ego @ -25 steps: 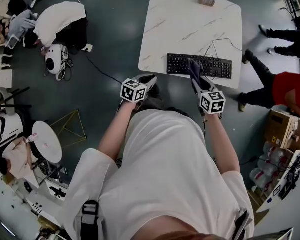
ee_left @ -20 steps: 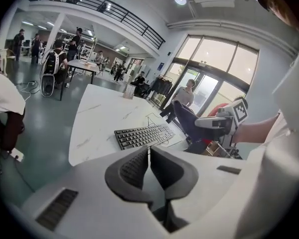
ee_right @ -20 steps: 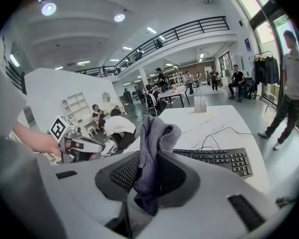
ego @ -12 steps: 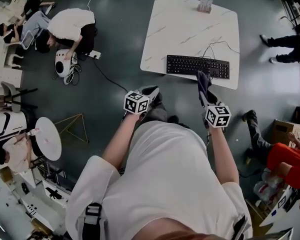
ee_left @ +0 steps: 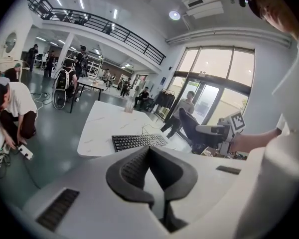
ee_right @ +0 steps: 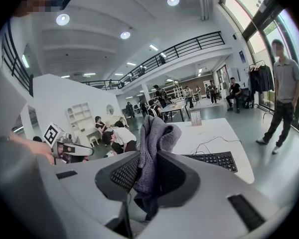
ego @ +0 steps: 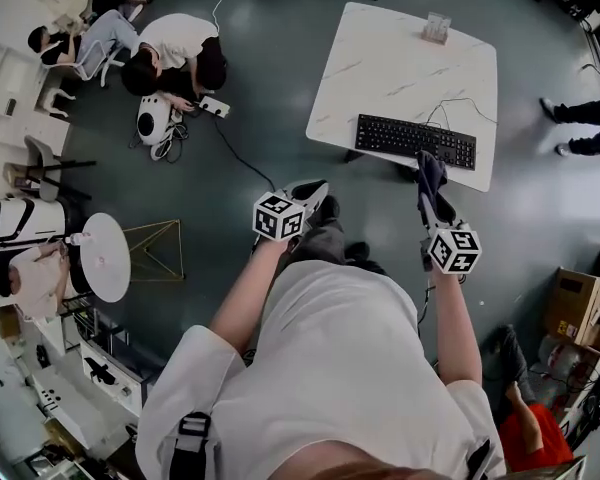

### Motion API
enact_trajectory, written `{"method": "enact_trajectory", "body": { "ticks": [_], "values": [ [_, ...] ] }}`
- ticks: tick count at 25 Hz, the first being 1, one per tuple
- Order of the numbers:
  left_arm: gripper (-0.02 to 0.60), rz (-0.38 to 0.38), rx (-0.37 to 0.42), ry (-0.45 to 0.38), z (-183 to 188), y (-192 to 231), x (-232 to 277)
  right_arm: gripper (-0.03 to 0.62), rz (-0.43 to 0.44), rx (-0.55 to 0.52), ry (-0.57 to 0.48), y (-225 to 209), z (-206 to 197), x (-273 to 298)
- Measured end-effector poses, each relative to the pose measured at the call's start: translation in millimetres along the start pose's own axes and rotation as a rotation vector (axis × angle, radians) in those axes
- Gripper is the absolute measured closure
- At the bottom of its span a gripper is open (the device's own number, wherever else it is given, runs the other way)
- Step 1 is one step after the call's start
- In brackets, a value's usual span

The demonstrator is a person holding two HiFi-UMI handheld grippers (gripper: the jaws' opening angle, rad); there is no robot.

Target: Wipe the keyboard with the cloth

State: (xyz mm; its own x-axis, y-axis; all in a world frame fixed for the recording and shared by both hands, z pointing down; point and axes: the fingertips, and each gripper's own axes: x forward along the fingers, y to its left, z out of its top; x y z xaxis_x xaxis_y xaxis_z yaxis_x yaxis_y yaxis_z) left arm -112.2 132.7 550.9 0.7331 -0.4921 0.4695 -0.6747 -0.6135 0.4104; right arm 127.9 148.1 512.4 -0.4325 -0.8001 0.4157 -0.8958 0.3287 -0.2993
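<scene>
A black keyboard (ego: 416,141) lies along the near edge of a white marble-look table (ego: 380,68). Short of that edge, my right gripper (ego: 433,186) is shut on a grey-purple cloth (ego: 430,171). In the right gripper view the cloth (ee_right: 152,143) stands bunched up between the jaws, with the keyboard (ee_right: 217,160) beyond. To the left my left gripper (ego: 318,188) hangs over the floor. Its jaws have just been closing and now meet at the tips (ee_left: 149,151) with nothing between them. The keyboard (ee_left: 138,141) lies ahead of it.
A small clear stand (ego: 438,28) sits at the table's far edge, and the keyboard's cable (ego: 460,103) loops behind it. People crouch by a white device (ego: 155,123) at the left. A round white stool (ego: 105,256) and cardboard boxes (ego: 580,308) flank me.
Both grippers have drawn back from the table toward my body and risen. The cloth, which lay on the keyboard a second ago, now hangs off the table's near edge.
</scene>
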Motion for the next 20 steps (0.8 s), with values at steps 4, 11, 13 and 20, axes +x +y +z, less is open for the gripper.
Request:
{"method": "enact_trajectory", "body": {
  "ticks": [4,11,13,20],
  "values": [
    [0.574,-0.01,0.024,-0.035,13,-1,-18,0.487,-0.027,-0.013,-0.027,10,5,-4],
    [0.574,-0.038,0.053,-0.045,30,11,-29,0.488,-0.064,-0.031,-0.056,23,15,-9],
    [0.574,-0.056,0.067,-0.04,35,11,-29,0.488,-0.07,-0.036,-0.069,27,21,-9],
    [0.574,-0.097,0.099,-0.03,50,19,-30,0.488,-0.092,-0.04,-0.102,40,35,1]
  ]
}}
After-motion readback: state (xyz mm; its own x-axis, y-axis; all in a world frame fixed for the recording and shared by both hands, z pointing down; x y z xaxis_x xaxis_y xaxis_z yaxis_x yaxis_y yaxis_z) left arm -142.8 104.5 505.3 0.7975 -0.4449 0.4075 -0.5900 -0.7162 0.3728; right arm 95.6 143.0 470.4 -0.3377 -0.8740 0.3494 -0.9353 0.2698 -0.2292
